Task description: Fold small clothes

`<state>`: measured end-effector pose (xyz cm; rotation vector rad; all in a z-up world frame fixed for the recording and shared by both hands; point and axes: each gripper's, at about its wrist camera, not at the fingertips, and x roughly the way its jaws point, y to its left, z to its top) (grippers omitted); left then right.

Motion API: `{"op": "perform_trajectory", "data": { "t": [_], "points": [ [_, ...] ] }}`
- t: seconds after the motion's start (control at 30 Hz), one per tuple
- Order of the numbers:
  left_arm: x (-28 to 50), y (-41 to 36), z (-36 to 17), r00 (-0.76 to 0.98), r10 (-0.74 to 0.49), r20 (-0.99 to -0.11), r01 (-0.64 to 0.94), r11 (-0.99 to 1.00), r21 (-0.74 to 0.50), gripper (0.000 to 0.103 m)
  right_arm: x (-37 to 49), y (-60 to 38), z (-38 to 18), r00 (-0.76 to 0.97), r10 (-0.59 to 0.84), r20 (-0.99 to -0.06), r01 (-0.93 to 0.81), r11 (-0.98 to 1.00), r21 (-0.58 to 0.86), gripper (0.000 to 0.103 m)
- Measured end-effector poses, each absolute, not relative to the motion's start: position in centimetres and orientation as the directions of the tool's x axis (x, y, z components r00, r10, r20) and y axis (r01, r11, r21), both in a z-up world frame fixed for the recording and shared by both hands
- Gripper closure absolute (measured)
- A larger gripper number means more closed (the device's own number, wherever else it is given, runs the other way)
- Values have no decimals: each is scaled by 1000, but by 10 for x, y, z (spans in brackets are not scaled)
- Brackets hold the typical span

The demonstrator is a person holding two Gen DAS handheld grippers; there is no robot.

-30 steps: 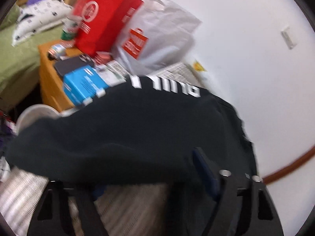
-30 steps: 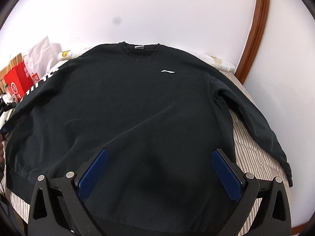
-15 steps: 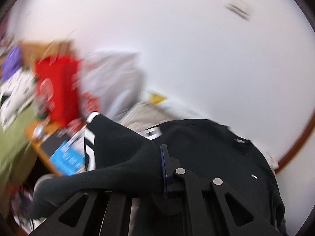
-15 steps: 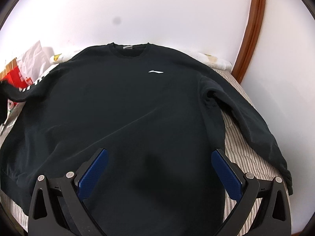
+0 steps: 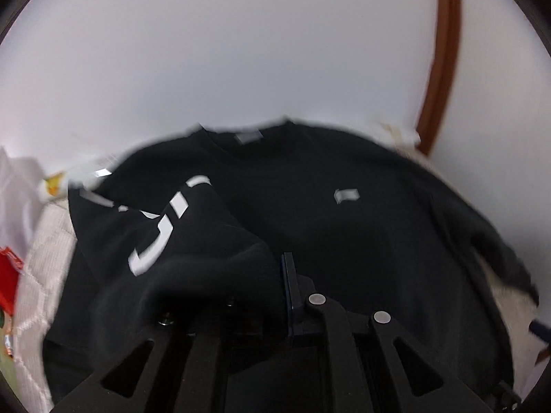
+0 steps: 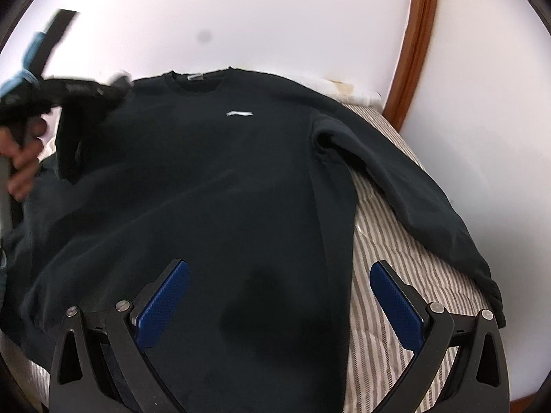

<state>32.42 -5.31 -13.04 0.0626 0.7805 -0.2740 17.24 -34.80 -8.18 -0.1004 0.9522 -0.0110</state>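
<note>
A black sweatshirt point(image 6: 220, 186) with a small white chest logo point(image 6: 239, 114) lies face up on a striped bed point(image 6: 385, 241). My left gripper point(image 5: 280, 289) is shut on the sweatshirt's left sleeve point(image 5: 179, 241), which has white lettering, and holds it lifted over the body of the garment. In the right wrist view the left gripper point(image 6: 117, 84) shows at the upper left with the sleeve hanging from it. My right gripper point(image 6: 279, 296) is open and empty above the lower hem. The other sleeve point(image 6: 406, 189) lies spread to the right.
A white wall point(image 6: 275, 17) stands behind the bed, with a brown wooden frame point(image 6: 413, 44) at the right. A red bag point(image 5: 8, 278) and a white plastic bag point(image 5: 17, 186) sit off the bed's left side.
My left gripper has swung the gripped sleeve up from the bed's left side and across over the sweatshirt's body. My right gripper has stayed open and nearly still.
</note>
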Motion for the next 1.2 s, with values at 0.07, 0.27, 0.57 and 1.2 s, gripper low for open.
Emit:
{"op": "perform_trajectory", "data": {
  "t": [0.07, 0.27, 0.57, 1.2],
  "points": [
    [321, -54, -142, 639, -243, -730, 277, 958, -77, 74, 170, -349, -87, 570, -65, -819, -43, 993, -108, 0],
    [283, -24, -125, 642, -366, -674, 289, 930, -229, 23, 179, -343, -85, 571, -66, -818, -61, 991, -122, 0],
    [240, 79, -88, 771, -259, -581, 154, 962, -223, 16, 213, -266, -54, 635, 56, -771, -200, 975, -94, 0],
    [289, 177, -193, 662, -74, -746, -161, 958, -238, 18, 303, -97, -108, 684, 50, -727, -477, 785, -394, 17]
  ]
}}
